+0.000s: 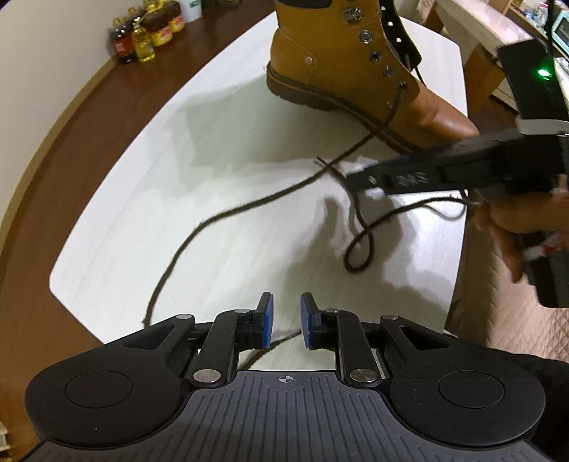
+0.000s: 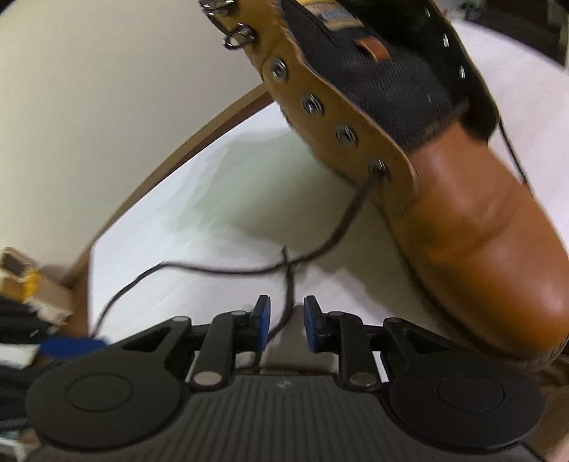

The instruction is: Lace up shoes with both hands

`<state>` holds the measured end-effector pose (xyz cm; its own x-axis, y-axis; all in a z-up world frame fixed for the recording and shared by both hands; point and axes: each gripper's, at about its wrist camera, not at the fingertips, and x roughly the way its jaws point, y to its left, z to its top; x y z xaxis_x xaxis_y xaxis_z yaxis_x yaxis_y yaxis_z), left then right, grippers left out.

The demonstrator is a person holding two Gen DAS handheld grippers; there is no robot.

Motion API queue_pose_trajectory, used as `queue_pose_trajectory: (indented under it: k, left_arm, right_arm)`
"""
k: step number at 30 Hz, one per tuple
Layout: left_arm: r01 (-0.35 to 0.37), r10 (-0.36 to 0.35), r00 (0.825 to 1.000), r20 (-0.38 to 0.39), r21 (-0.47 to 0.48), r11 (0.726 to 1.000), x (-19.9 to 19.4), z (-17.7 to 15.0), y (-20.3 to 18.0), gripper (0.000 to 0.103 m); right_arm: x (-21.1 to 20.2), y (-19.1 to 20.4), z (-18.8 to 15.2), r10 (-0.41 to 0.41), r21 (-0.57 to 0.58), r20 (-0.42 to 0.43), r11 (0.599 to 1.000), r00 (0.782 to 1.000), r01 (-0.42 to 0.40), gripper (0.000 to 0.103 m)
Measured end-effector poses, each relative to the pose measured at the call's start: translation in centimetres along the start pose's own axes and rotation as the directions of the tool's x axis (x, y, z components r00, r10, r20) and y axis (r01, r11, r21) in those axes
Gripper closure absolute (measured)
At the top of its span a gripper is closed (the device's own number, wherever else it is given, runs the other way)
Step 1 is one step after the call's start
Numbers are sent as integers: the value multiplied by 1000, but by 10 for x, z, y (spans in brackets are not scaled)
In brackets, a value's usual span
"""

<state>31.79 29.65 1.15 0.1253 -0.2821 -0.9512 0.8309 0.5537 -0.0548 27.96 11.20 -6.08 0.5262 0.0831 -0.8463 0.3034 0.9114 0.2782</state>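
A tan lace-up boot [image 1: 338, 71] stands at the far side of the white table [image 1: 124, 220], toe toward the right. Its dark brown lace [image 1: 220, 213] leaves the lowest eyelet and trails loose across the tabletop in loops. My left gripper [image 1: 287, 320] hovers open over the near table edge, with a lace end lying below its blue pads [image 1: 268, 320]. The right gripper [image 1: 355, 181], held by a hand [image 1: 515, 216], reaches in above the crossed lace beside the toe. In the right wrist view the boot [image 2: 462, 231] looms close, and the lace [image 2: 288, 284] runs loosely between the open right gripper's [image 2: 286, 320] pads untouched.
Oil and drink bottles [image 1: 145, 39] stand on the brown floor at the back left. A light wooden piece of furniture [image 1: 476, 32] is at the back right. A quilted fabric surface [image 1: 498, 320] borders the table on the right. Boxes and clutter [image 2: 21, 284] lie left of the table.
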Motion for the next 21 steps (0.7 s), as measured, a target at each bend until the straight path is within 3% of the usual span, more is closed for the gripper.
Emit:
queue_pose_trajectory:
  k: [6,7,8,12,17,21]
  left_arm:
    - [27,-27,1000,11,20,999,2,-6,-2,85]
    - [27,-28,1000,11,21,999,2,-6,-2,85]
    - [28,-28,1000,13,22,999,1,-6,-2,85]
    - [19,-20,999,26,47,999,-1,-5,-5,85]
    - [31,-36,998,55,80,996,-3,5,-14,85]
    - [57,-66,995,80,108,993,-4,16,-27,85]
  right_arm:
    - [10,34,-3,-147,-183,20,972,989,148,82]
    - [11,39,-6,-169,-223,25,960,985,171,88]
    - [11,42,-7,-177,-251,29,951,984,178,101]
    - [2,41,-14,-153,-339,-3,930,988,143,102]
    - [-60,15,-25,-111,-375,-73,924,991,76,102]
    - [-131,-19,-24,-194,-428,-104,894,976,132,102]
